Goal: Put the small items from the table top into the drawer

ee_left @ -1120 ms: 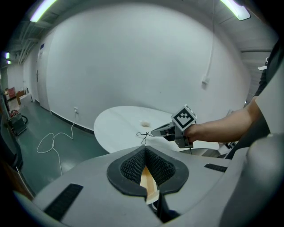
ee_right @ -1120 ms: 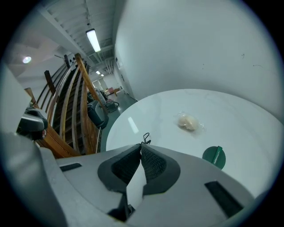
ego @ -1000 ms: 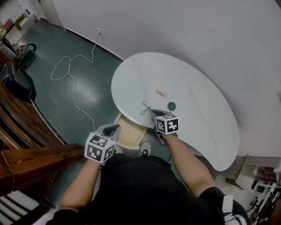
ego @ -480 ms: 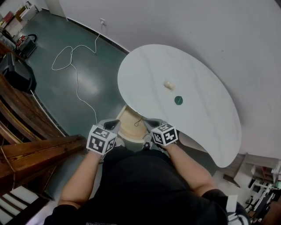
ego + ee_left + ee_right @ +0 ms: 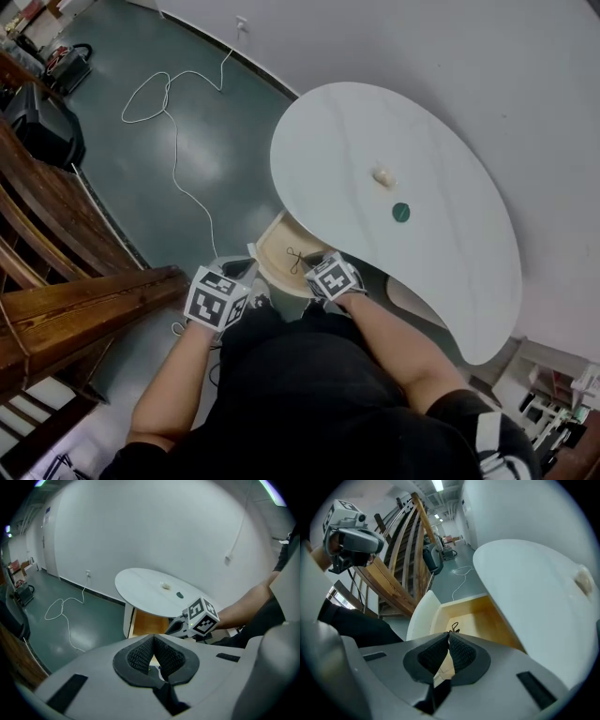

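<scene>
My right gripper (image 5: 309,262) is shut on a thin black wire loop (image 5: 294,257), which sticks out past its tips (image 5: 453,629). It hangs over the open wooden drawer (image 5: 275,246) below the near edge of the white table (image 5: 441,253). The drawer's bare bottom (image 5: 476,620) lies just beyond the jaws of my right gripper (image 5: 449,637). A cream lump (image 5: 382,176) and a green disc (image 5: 401,212) lie on the table top. My left gripper (image 5: 246,270) hovers left of the drawer, and its pads meet at the tips (image 5: 153,639) with nothing between them.
The drawer's white front (image 5: 421,616) curves on its near left side. A white cable (image 5: 169,122) trails over the green floor. Wooden stair rails (image 5: 66,234) and a black case (image 5: 42,127) stand to the left. A white wall runs behind the table.
My right gripper has carried the wire loop from the table's edge back and down over the drawer. The left gripper has sunk a little beside the drawer.
</scene>
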`<control>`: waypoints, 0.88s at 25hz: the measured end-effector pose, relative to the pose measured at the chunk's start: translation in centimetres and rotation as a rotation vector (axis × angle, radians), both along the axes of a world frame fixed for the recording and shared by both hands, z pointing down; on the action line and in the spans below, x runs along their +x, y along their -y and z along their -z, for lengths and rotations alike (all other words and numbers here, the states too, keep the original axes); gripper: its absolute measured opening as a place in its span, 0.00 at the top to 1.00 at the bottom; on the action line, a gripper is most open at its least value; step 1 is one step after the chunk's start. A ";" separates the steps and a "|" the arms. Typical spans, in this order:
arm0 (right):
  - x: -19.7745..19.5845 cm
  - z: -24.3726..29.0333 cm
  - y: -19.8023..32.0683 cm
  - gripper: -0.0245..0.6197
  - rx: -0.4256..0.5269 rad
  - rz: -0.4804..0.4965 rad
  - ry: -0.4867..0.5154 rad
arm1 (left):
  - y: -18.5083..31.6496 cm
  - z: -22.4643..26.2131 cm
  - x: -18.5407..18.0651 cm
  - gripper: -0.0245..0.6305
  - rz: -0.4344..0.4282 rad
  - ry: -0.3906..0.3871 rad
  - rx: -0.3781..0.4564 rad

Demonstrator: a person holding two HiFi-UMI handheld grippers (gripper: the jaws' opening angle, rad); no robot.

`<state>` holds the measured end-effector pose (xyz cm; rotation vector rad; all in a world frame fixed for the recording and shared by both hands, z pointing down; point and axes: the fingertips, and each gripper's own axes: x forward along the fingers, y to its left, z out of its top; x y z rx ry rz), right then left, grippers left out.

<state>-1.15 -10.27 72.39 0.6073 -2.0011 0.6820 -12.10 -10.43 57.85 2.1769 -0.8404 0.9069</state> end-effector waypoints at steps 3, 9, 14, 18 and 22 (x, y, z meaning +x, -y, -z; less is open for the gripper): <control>-1.5 -2.3 0.1 0.94 -0.038 0.049 -0.015 | 0.0 -0.1 -0.5 0.94 0.003 0.029 0.017; -3.9 -6.7 0.7 0.94 -0.122 0.094 -0.056 | 0.2 -0.2 -2.0 0.94 0.055 0.038 0.017; -5.6 -8.2 2.5 0.94 -0.031 0.210 -0.107 | -0.9 -0.4 -3.6 0.94 0.111 0.056 0.012; -6.5 -9.9 2.6 0.94 -0.004 0.282 -0.135 | -2.2 -0.4 -4.8 0.94 0.171 0.042 -0.023; -6.8 -10.3 2.8 0.94 0.009 0.275 -0.126 | -2.6 -0.5 -5.1 0.94 0.195 0.029 -0.027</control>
